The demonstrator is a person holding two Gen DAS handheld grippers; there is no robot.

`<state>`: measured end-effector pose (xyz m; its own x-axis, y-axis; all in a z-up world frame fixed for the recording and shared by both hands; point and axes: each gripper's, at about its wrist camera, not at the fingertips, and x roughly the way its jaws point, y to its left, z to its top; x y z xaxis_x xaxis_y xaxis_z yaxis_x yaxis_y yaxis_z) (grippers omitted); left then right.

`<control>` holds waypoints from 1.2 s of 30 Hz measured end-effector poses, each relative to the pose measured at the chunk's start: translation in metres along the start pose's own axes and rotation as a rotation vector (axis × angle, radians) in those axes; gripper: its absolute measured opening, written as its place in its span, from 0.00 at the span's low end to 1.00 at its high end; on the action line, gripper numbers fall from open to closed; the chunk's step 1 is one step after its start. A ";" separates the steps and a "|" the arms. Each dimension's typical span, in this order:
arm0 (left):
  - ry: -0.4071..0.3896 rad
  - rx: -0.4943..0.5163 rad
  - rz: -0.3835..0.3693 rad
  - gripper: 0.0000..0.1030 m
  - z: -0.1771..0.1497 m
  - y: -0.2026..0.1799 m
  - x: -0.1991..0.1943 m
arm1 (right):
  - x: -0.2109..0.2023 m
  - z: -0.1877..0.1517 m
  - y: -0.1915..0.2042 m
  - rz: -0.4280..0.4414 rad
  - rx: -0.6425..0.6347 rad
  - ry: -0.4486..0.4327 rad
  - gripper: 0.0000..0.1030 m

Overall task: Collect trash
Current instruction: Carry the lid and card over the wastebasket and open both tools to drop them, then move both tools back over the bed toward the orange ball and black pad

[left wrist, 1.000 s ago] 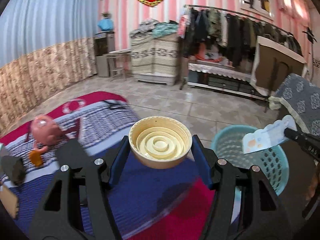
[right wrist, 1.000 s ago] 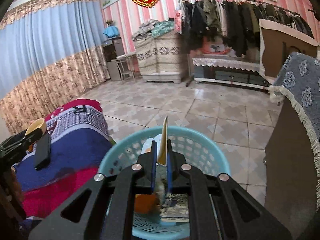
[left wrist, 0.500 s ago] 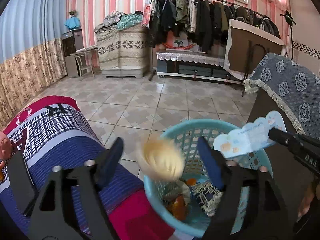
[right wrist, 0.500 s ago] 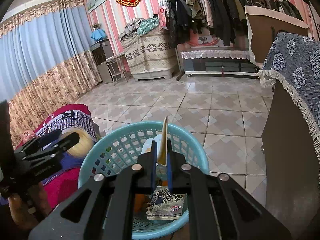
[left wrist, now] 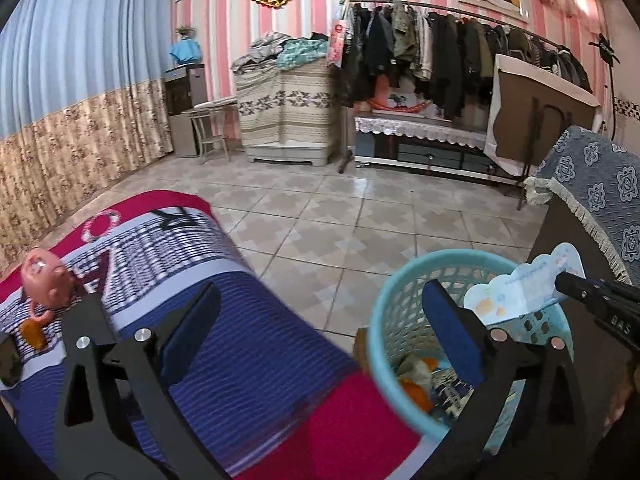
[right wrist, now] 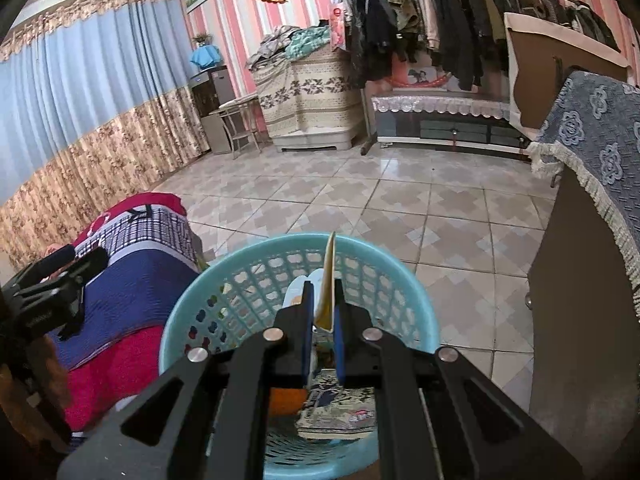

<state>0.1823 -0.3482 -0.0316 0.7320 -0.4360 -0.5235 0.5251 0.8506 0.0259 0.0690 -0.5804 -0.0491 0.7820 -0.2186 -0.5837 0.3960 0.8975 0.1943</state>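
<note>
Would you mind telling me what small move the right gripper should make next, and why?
Probably open the right gripper to drop the wrapper. It is shut on the wrapper right over the basket, which already holds other trash, so a release should land it inside. The left gripper is opening with nothing between its fingers.

Basket [right wrist: 404, 280]: teal plastic, lattice of holes. Inside it orange bits [left wrist: 416, 394] + a printed pack, grey-green pattern w/ red mark [right wrist: 340, 416].
Wrapper [left wrist: 520, 290], right of frame: white/pale blue, orange spots.
Blanket [left wrist: 240, 344], lower left: navy w/ fine wavy stripes, magenta band, white w/ black check.
Toy [left wrist: 46, 280], left edge: pink.
Floor [left wrist: 360, 220]: beige tiles, grey cross motif.
Wall [left wrist: 320, 0]: pink/white vertical stripes.
Curtain [right wrist: 80, 92]: blue over tan floral.
Cloth [right wrist: 600, 152], right: blue-grey, flower rosettes, cream fringe.
</note>
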 end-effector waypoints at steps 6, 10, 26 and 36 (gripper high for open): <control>-0.019 -0.006 0.060 0.94 -0.007 0.029 -0.026 | 0.010 0.001 0.016 -0.025 -0.013 0.007 0.49; -0.025 -0.042 0.082 0.94 -0.010 0.051 -0.041 | 0.007 0.003 0.018 -0.047 -0.016 -0.008 0.63; -0.040 -0.125 0.229 0.95 -0.034 0.138 -0.089 | -0.001 0.006 0.053 -0.070 -0.081 -0.055 0.90; 0.011 -0.202 0.298 0.95 -0.068 0.192 -0.106 | 0.000 -0.007 0.099 -0.033 -0.156 -0.073 0.95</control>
<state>0.1758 -0.1190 -0.0294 0.8348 -0.1576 -0.5275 0.1922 0.9813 0.0109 0.1045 -0.4883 -0.0354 0.8050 -0.2714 -0.5276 0.3472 0.9366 0.0479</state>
